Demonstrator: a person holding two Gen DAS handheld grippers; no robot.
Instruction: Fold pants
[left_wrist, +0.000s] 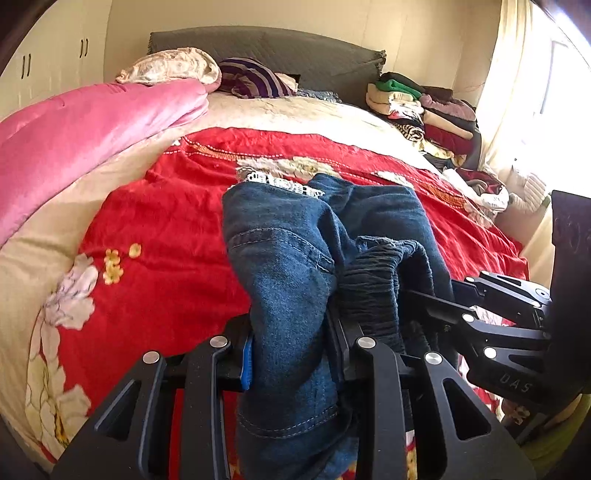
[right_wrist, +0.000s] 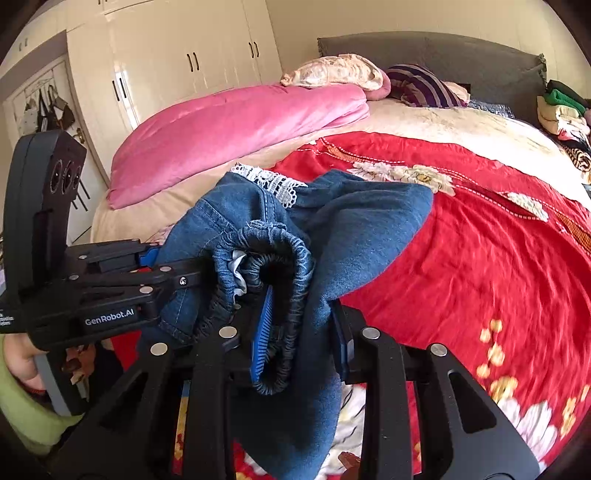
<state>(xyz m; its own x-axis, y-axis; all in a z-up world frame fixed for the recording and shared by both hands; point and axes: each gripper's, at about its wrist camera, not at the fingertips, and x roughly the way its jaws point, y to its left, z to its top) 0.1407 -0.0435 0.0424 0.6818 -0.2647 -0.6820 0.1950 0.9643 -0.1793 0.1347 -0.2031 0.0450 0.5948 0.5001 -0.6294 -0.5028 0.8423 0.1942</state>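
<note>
Pants (left_wrist: 295, 258) bunched at waistband, pinched by left gripper (left_wrist: 288, 354) and right gripper (right_wrist: 299, 343) above bed (left_wrist: 166, 258); likely lifting to spread flat next.

Ahead of both fingers (left_wrist: 332, 332): red bedspread (left_wrist: 155, 229) open, passable. Denim pants (left_wrist: 288, 266) bunched between and over fingertips, blocking near view. Pink quilt (left_wrist: 81, 136) far left, clothes pile (left_wrist: 424, 114) far right; right gripper (left_wrist: 436, 314) just beside.

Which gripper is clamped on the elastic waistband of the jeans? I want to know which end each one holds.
The right gripper: gathered elastic waistband sits between its fingers, whereas the left gripper pinches plain denim.
</note>
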